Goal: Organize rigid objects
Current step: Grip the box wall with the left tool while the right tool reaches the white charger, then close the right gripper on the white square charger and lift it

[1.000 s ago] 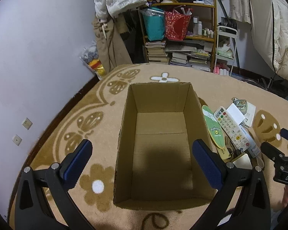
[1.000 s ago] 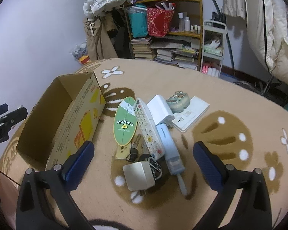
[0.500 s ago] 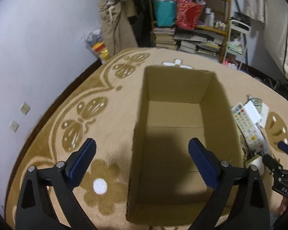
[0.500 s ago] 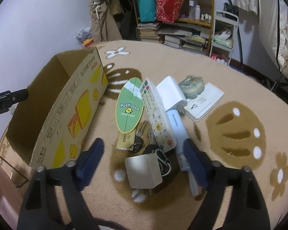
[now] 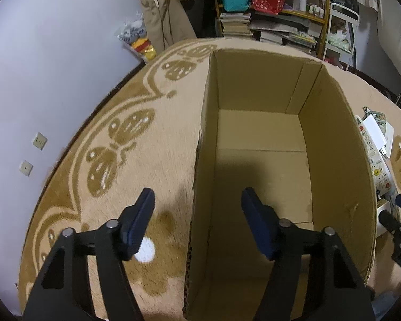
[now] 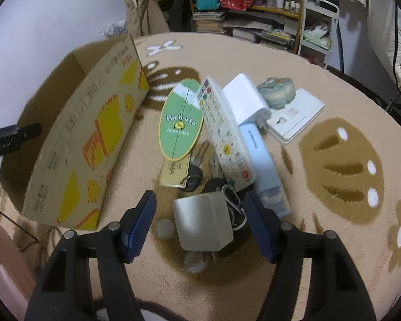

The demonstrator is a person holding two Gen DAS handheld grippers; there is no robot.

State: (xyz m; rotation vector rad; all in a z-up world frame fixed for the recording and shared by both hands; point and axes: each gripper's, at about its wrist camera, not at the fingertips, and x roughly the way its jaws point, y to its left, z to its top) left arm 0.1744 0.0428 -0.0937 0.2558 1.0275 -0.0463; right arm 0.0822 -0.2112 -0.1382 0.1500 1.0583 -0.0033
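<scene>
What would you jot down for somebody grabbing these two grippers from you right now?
Left gripper: jaws closing, straddling the left wall of the cardboard box, not gripping it.
Right gripper: jaws closing around the white cube adapter, pads not yet touching it.
The box is empty. Beside it on the carpet lie the green oval case, remote control, pale blue device, keys, white block and round tin.
Done: nothing boxed. Left: move everything into the box.

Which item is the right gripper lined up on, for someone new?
Right of the cardboard box, a pile lies on the rug. At its near end sits a white cube charger, between the closing right gripper fingers, untouched: the only blocky thing there.
</scene>
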